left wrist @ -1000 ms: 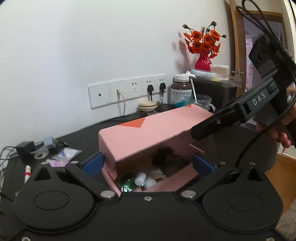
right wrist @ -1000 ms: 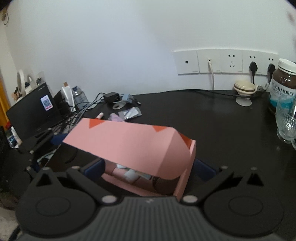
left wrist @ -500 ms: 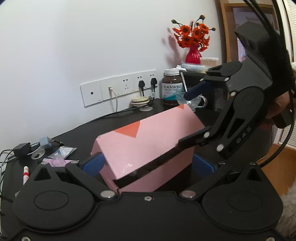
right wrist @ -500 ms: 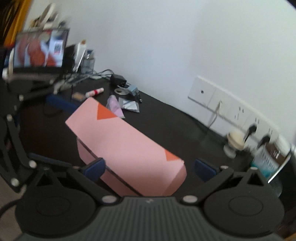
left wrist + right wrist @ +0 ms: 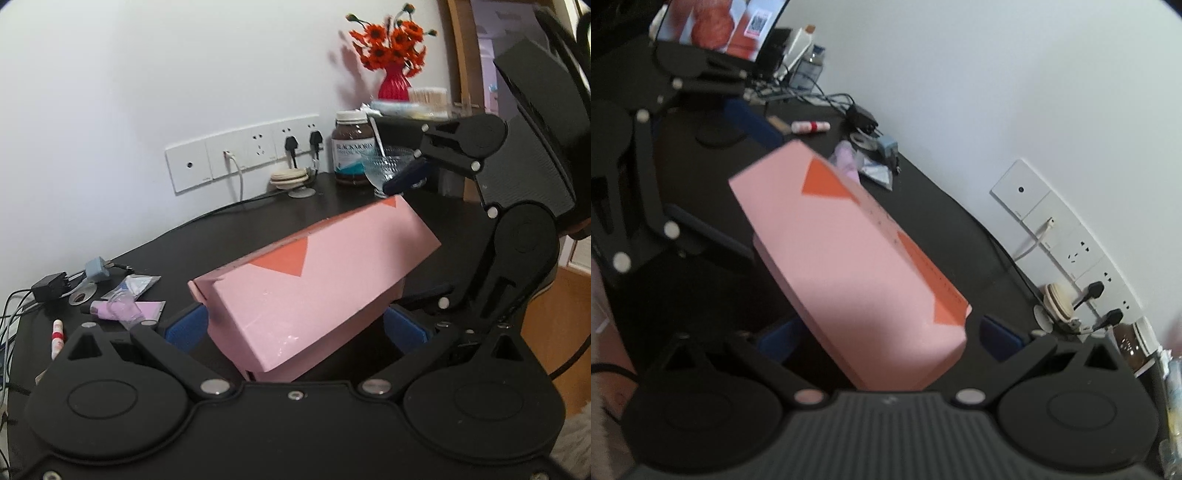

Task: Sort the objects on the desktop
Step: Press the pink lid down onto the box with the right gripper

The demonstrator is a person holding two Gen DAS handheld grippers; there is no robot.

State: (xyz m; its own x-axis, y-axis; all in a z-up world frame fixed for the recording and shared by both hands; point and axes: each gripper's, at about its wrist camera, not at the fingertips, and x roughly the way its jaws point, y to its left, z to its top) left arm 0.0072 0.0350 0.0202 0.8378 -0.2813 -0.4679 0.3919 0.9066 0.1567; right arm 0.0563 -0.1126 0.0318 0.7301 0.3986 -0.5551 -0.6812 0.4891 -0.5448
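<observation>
1. The black table [image 5: 369, 206] runs along a white wall and carries everything else
2. The pink box [image 5: 317, 284], with orange triangles on its lid, sits lid down in the middle of the table, tilted in both views; it lies between the two claws
3. The left claw [image 5: 295, 326] is spread wide, its blue fingertips [image 5: 184, 326] on either side of the near end of the box, not pressing it that I can see
4. The right claw [image 5: 886, 338] is likewise spread apart, its fingertips [image 5: 1001, 338] flanking the box's other end; in the left view one of its tips hovers just above the far corner of the lid
5. A brown supplement jar [image 5: 351, 147] stands by the wall beside a glass bowl [image 5: 384, 168]
6. A red vase of orange flowers [image 5: 393, 83] stands on a shelf behind the jar
7. Small items lie at the table's left end: a purple packet [image 5: 125, 308], a black charger [image 5: 50, 286], and a white-and-red tube [image 5: 57, 338]
</observation>
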